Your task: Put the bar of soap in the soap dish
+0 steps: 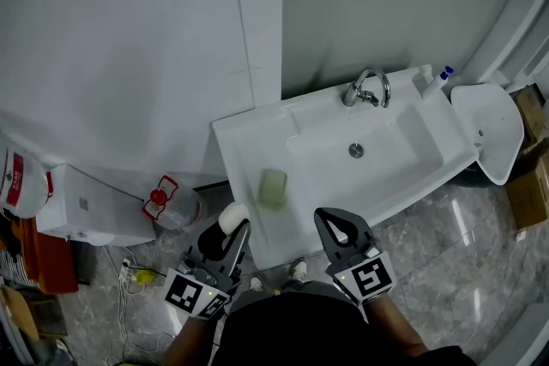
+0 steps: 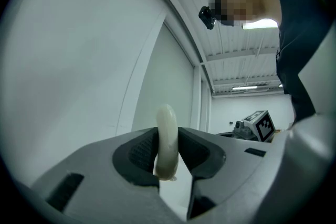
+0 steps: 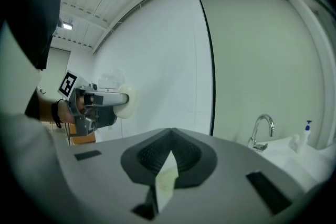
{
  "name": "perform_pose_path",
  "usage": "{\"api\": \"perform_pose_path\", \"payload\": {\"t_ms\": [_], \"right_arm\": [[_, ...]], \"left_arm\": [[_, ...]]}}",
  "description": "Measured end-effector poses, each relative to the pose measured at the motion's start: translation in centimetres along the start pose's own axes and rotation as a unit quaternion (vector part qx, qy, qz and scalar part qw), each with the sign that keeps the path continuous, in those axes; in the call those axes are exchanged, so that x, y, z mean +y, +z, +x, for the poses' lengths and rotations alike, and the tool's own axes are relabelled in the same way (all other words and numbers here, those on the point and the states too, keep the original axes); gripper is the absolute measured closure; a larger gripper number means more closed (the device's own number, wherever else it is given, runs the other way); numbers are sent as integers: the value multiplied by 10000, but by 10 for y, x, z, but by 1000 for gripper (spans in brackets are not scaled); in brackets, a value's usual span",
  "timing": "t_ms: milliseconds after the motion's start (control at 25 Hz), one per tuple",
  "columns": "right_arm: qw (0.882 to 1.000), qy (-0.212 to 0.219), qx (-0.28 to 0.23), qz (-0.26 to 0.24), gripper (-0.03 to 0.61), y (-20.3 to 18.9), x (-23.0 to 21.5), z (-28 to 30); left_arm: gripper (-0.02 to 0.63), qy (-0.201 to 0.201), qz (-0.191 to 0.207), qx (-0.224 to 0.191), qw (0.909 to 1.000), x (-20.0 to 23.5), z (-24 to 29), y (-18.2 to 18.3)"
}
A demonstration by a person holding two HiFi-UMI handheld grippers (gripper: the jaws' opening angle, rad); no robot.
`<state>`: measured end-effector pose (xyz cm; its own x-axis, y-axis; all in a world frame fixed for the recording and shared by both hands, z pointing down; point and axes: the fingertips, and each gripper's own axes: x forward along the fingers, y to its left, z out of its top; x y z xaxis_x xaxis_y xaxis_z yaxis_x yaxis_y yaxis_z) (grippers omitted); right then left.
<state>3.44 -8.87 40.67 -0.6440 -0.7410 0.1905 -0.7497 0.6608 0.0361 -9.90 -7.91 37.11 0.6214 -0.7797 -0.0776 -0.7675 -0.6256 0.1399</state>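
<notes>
Grips the bar of soap (image 1: 232, 218) on edge in the left claw (image 2: 168, 150), just off the front-left corner of the sink (image 1: 390, 157). Holds the right claw (image 3: 170, 135) clenched, empty, by its front edge. Shows the soap dish (image 1: 273, 188) on its left ledge.

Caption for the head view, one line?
Left gripper holds the bar of soap near the green soap dish on the sink.
</notes>
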Motion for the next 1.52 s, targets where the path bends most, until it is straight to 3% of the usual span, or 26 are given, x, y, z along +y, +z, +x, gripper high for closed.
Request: {"api": "perform_pose_path", "payload": {"t_ms": [360, 600, 840, 1120, 1520], "right_arm": [[9992, -347, 156, -94, 568, -4, -8, -18], [9978, -612, 227, -101, 567, -7, -12, -32], [9965, -761, 347, 25, 566, -18, -11, -44], [9956, -839, 412, 46, 566, -27, -15, -49], [9953, -857, 431, 100, 566, -30, -28, -50]], "left_arm": [[505, -218, -297, 362, 9987, 17, 13, -39], [505, -187, -489, 795, 9955, 39, 18, -92], [505, -179, -798, 1220, 9892, 54, 27, -134], [505, -187, -776, 1629, 9834, 71, 48, -176], [505, -344, -1068, 2211, 9688, 78, 74, -220]]}}
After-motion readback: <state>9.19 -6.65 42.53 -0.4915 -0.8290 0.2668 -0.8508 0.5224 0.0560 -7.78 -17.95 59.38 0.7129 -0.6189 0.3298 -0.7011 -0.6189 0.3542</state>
